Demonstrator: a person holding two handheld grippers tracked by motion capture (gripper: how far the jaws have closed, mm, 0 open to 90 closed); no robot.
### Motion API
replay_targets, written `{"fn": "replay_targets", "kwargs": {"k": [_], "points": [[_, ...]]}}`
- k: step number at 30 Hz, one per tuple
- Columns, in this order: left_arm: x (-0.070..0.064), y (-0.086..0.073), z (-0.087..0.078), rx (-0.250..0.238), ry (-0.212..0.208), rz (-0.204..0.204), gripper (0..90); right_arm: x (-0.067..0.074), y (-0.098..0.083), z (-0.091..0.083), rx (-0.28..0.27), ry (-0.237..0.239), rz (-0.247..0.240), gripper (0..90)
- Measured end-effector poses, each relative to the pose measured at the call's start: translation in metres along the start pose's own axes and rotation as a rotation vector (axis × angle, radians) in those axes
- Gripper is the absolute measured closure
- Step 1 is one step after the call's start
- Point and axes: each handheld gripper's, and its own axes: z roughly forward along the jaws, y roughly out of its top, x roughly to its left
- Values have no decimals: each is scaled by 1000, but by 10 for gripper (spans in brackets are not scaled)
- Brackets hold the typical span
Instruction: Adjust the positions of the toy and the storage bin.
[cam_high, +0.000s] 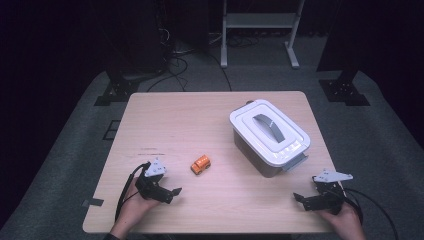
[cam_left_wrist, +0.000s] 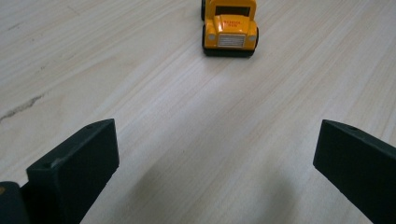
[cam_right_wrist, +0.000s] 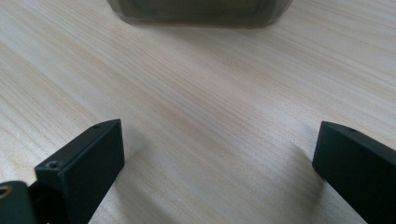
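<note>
A small orange toy bus (cam_high: 201, 164) sits near the middle of the wooden table (cam_high: 170, 120). In the left gripper view the toy bus (cam_left_wrist: 229, 29) faces the camera, a short way ahead of the jaws. My left gripper (cam_high: 172, 192) rests low at the front left, open and holding nothing. A grey lidded plastic box (cam_high: 269, 136) with a white lid and grey handle stands right of centre. My right gripper (cam_high: 299, 199) lies open at the front right, just in front of the box (cam_right_wrist: 201, 10).
Beyond the table's far edge are dark equipment stands (cam_high: 345, 85), cables on the floor (cam_high: 175, 60) and a white frame (cam_high: 260, 30). A strip of tape (cam_high: 92, 202) marks the front left corner.
</note>
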Motion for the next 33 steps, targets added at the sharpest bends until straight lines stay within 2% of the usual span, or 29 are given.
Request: {"fn": "replay_targets", "kwargs": {"k": [26, 33], "points": [[-1, 23, 5, -27, -28, 2, 0, 0, 0, 0, 0, 0, 0, 11], [1, 32, 5, -59, -39, -7, 0, 0, 0, 0, 0, 0, 0, 11]]}}
